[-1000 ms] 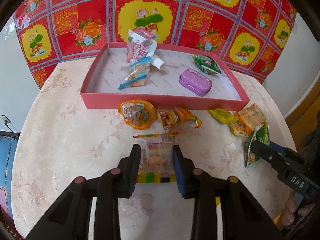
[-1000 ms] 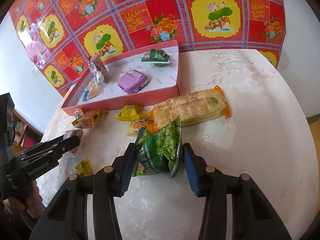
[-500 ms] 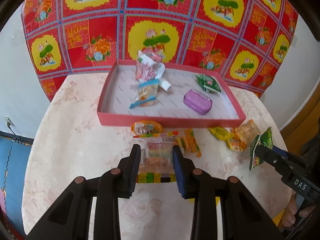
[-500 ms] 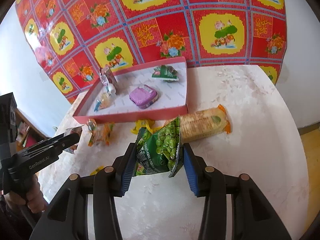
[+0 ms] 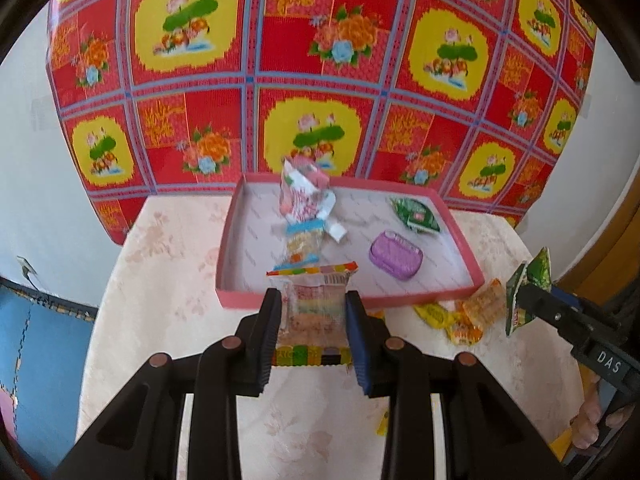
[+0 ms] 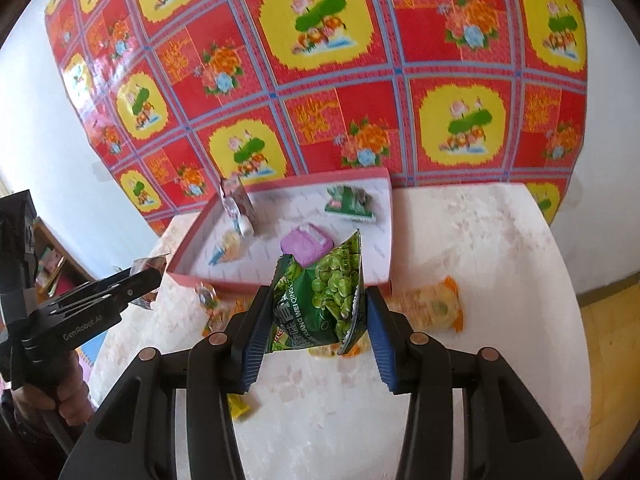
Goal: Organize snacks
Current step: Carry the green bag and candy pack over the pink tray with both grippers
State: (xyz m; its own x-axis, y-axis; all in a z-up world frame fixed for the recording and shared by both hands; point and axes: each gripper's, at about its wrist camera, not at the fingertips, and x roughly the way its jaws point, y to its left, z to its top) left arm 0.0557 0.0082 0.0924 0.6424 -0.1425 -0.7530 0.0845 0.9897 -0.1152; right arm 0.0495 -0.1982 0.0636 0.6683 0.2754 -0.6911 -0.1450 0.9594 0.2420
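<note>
My left gripper (image 5: 313, 300) is shut on a clear candy packet with rainbow edges (image 5: 314, 312), held above the table in front of the pink tray (image 5: 468, 258). My right gripper (image 6: 316, 300) is shut on a green pea snack bag (image 6: 320, 304), also lifted, near the tray's front rim (image 6: 280, 282). The tray holds a purple tin (image 5: 395, 254), a green packet (image 5: 416, 214), a pink-white pouch (image 5: 302, 192) and a small cracker packet (image 5: 302, 244). The right gripper with its bag shows in the left wrist view (image 5: 528, 300).
Loose snacks lie on the marble table in front of the tray: yellow and orange packets (image 5: 460, 316), a long cracker pack (image 6: 430, 306), a yellow candy (image 6: 238, 408). A red floral cloth (image 5: 320, 60) hangs behind. The left gripper's body (image 6: 80, 312) is at left.
Both grippers have risen with their snacks and moved toward the tray. The table and the loose snacks now look farther below.
</note>
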